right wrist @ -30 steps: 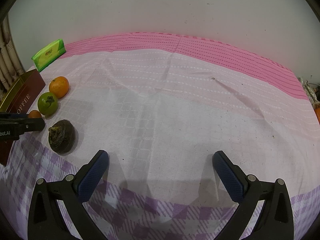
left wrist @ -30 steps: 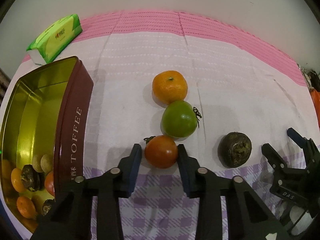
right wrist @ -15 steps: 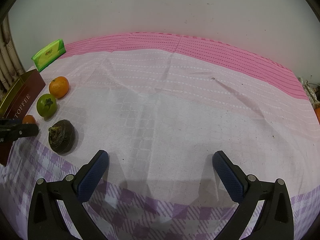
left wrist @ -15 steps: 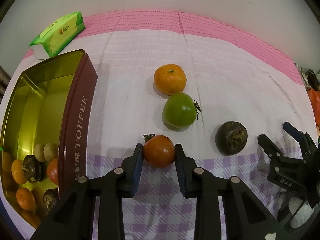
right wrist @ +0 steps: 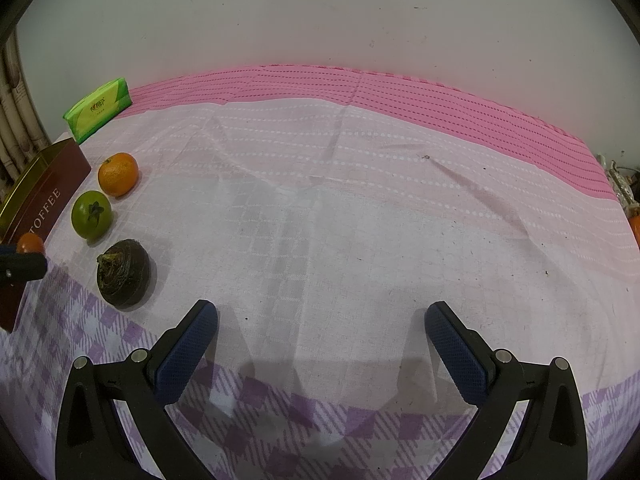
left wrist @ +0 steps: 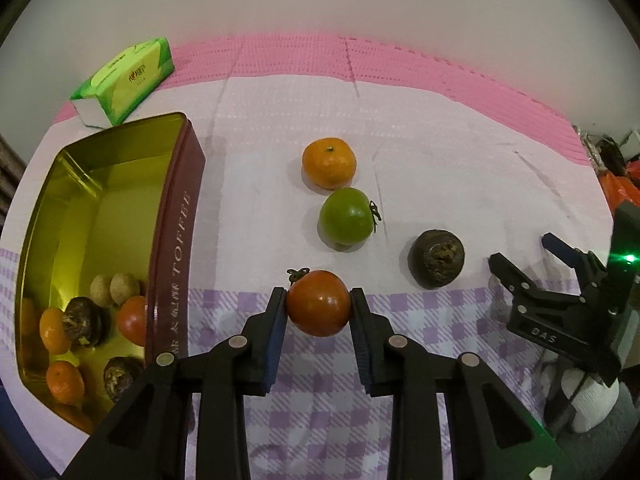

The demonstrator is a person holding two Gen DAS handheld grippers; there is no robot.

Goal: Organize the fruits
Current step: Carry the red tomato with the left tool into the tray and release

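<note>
Fruits lie loose on the cloth-covered table (right wrist: 360, 240), and one of them, a red tomato (left wrist: 319, 303), is pinched between the pads of the left gripper (left wrist: 319, 308). Just beyond those fingertips sits a green tomato (left wrist: 346, 216), and past it an orange (left wrist: 329, 163), the two nearly touching. Ahead and to the right of the grip rests a dark brown fruit (left wrist: 437, 258). To the left of the left gripper stands the open toffee tin (left wrist: 176, 216), its tall maroon wall between the held tomato and the fruit already inside; beyond the tin lies a green tissue pack (left wrist: 128, 80). The right gripper (right wrist: 320, 332) is spread wide over bare cloth with nothing between its pads, the dark brown fruit just off its left finger. Only the left wrist view looks into the tin, showing oranges, a tomato and brown fruits at its near end; the right wrist view shows merely the tin's outer wall and a sliver of the held tomato.
</note>
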